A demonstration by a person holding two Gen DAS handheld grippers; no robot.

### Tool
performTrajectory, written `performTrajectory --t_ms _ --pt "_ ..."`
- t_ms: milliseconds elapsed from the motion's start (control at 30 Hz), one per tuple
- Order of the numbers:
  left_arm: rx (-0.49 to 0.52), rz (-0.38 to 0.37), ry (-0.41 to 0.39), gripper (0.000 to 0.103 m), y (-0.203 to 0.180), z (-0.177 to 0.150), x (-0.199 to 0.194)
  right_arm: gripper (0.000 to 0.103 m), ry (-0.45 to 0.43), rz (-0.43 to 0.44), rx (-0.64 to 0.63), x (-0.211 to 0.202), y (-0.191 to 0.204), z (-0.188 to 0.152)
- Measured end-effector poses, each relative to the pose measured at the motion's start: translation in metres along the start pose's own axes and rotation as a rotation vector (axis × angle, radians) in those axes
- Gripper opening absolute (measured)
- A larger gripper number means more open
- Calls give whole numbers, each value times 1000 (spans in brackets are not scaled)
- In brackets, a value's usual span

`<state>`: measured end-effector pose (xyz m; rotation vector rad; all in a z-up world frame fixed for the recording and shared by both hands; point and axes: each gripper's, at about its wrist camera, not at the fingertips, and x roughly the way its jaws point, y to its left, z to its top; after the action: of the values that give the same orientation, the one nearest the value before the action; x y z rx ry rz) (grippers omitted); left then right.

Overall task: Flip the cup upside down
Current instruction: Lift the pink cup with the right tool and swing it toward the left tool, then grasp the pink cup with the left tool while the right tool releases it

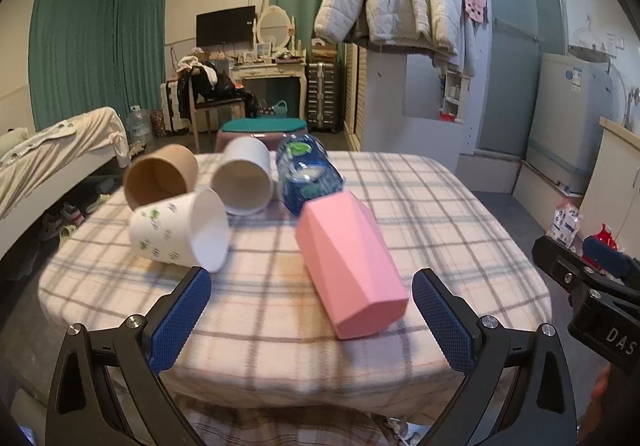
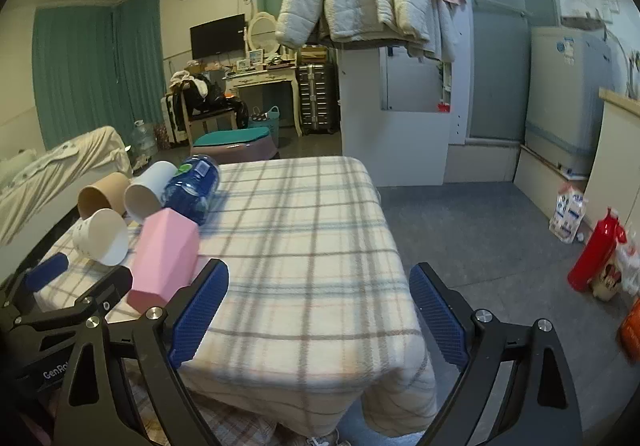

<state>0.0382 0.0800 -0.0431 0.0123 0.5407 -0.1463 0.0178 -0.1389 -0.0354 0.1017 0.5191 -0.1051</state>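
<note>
Left wrist view: the left claw (image 1: pixel 310 320) is spread wide, with the pink cup (image 1: pixel 350 266) lying on its side just ahead, between the fingers. Right claw (image 2: pixel 318 312) is spread too, holding nothing.

- The left hand-held gripper (image 1: pixel 311 320) had black angular metal arms with triangular cut-outs.
- Silver round screws (image 1: pixel 134 322) sat at the joints.
- Its fingers (image 1: pixel 180 320) carried blue, dotted rubber pads.
- The right hand-held gripper (image 2: pixel 318 316) looked the same, with partial white lettering.
</note>
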Motion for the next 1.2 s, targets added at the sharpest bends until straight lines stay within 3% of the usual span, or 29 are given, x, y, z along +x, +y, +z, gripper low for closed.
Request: performTrajectory --t_ms 400,433,533,633,1200 --pt "5 -28 95 102 -13 -22 39 92 83 -23 45 36 -26 -18" --pt "3 -31 92 99 -12 -22 40 92 91 -24 50 39 -27 -19" --pt "13 -49 92 75 -12 -22 42 92 113 -23 60 47 -31 -23" --pt "36 -94 108 59 -16 -23 43 92 126 -18 58 52 -28 -24" --pt "72 -90 8 54 -4 6 20 92 136 -7 34 51 -11 -27"
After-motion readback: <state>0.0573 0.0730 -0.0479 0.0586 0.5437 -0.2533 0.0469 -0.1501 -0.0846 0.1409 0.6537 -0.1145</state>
